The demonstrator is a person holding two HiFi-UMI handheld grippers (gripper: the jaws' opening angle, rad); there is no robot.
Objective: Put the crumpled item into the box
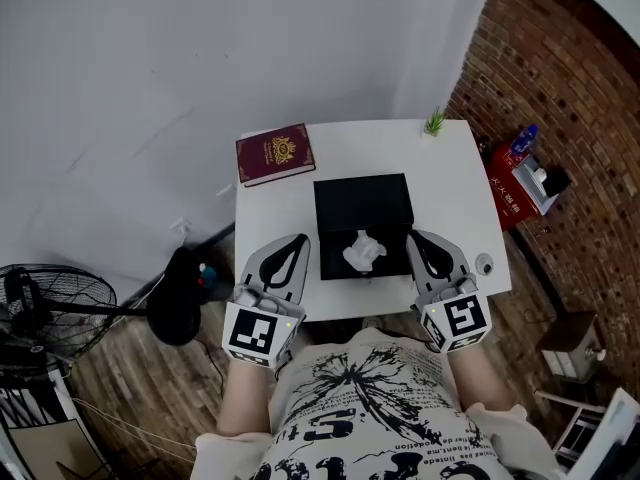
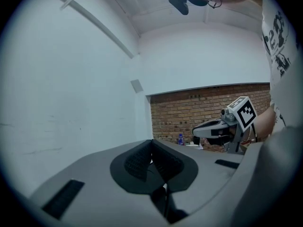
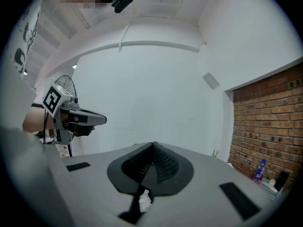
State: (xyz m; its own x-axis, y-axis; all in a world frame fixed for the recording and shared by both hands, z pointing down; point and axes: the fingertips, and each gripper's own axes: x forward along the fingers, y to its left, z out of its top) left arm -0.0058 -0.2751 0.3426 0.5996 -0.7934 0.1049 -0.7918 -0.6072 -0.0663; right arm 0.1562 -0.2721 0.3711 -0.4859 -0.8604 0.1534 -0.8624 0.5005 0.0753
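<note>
Fingers (image 2: 137,162) pressed together, empty, on left gripper (image 1: 299,240) and right gripper (image 1: 417,236) flanking box (image 1: 340,200); crumpled item (image 1: 363,252) already inside, task seemingly done.

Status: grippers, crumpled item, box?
Left gripper shut, empty. Right gripper shut, empty. Crumpled item looks inside black box, near front wall. Nothing blocking.

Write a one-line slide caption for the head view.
Crumpled paper lies in the black box; left gripper and right gripper flank it, jaws shut.
</note>
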